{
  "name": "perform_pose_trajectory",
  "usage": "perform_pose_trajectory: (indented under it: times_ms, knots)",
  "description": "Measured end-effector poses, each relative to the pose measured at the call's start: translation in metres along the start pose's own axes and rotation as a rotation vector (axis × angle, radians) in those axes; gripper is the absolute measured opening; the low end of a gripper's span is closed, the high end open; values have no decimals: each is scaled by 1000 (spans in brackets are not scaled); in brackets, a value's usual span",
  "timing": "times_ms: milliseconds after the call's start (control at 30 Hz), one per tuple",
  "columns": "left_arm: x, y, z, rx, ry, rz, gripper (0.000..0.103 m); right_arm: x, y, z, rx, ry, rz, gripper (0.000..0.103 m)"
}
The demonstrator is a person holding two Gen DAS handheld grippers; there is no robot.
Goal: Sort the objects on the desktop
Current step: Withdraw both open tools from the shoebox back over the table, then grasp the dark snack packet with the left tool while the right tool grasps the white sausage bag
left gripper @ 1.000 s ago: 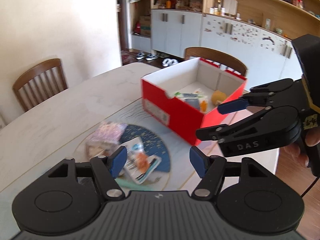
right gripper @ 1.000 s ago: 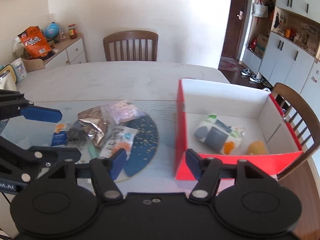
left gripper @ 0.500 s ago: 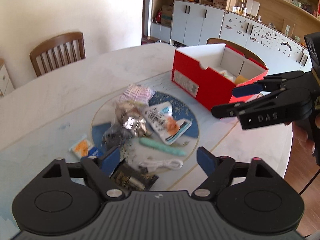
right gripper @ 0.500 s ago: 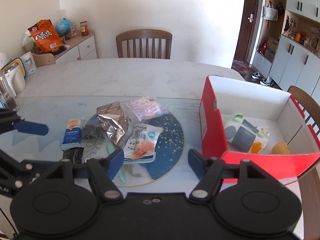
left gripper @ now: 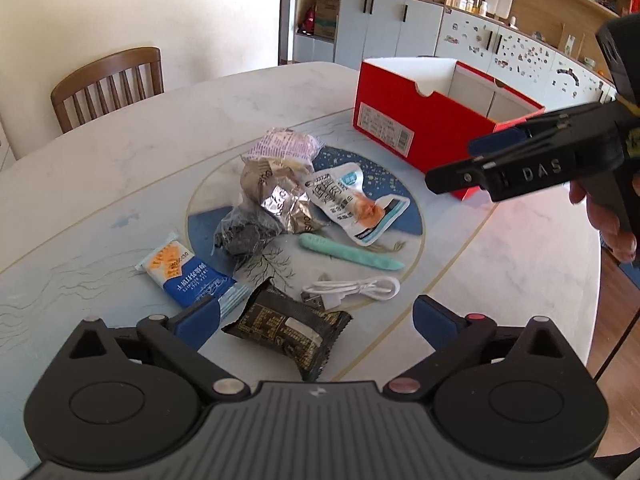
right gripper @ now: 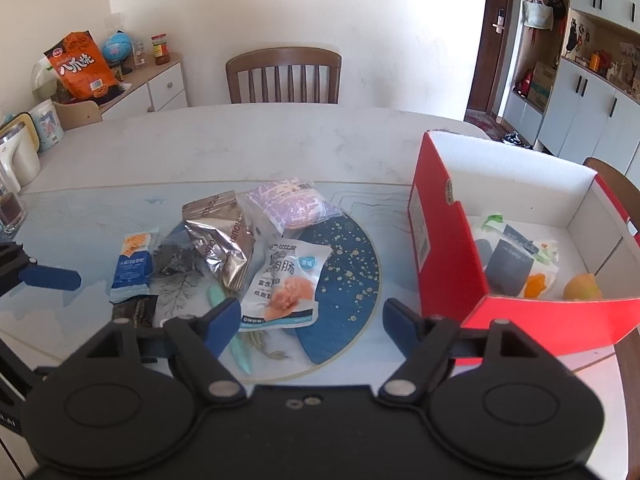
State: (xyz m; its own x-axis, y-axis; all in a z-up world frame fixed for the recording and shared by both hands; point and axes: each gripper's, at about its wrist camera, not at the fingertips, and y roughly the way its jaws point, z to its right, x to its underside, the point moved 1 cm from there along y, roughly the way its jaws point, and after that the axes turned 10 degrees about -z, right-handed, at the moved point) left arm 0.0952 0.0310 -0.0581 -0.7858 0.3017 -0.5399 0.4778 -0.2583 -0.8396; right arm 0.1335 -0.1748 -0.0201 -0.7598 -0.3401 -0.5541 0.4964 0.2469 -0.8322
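Observation:
A heap of snack packets lies on the table's round blue inlay. It includes a silver foil bag (left gripper: 276,196), a purple packet (left gripper: 284,148), a white sausage pouch (right gripper: 286,284) and a blue-and-white cracker packet (left gripper: 184,272). My left gripper (left gripper: 316,320) hovers over a black packet (left gripper: 288,328) and a white cable (left gripper: 356,290). Its jaws are opening wide and hold nothing. My right gripper (right gripper: 312,320) hangs above the pouch and a teal stick (left gripper: 352,254), its jaws also opening and empty. The red box (right gripper: 440,248) on the right holds a pouch and an orange fruit (right gripper: 582,288).
A wooden chair (right gripper: 284,76) stands at the far side of the marble table (right gripper: 280,140). A kettle (right gripper: 18,160) and a glass (right gripper: 10,208) sit at the left edge by a sideboard. A second chair (right gripper: 616,184) is behind the box. A person's hand (left gripper: 608,220) holds the right gripper.
Both grippers swung away from the red box to the heap and came lower over it. Both sets of jaws spread wider, the left one most.

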Motion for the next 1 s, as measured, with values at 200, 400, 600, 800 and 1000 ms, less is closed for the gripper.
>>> perform_pose_trajectory:
  times_ms: [200, 400, 600, 800, 1000]
  knots:
    - [3, 15, -9, 10, 16, 5, 103, -7, 22, -7, 4, 6, -11, 79]
    - [4, 28, -15, 18, 47, 20, 103, -12, 51, -13, 12, -7, -26, 79]
    - [4, 38, -20, 30, 57, 25, 103, -19, 75, -15, -11, 5, -38, 82]
    - [5, 45, -23, 39, 55, 26, 103, -23, 96, -13, -29, 32, -82, 84]
    - [6, 49, -24, 37, 60, 29, 103, -21, 106, -14, -20, 10, -106, 85]
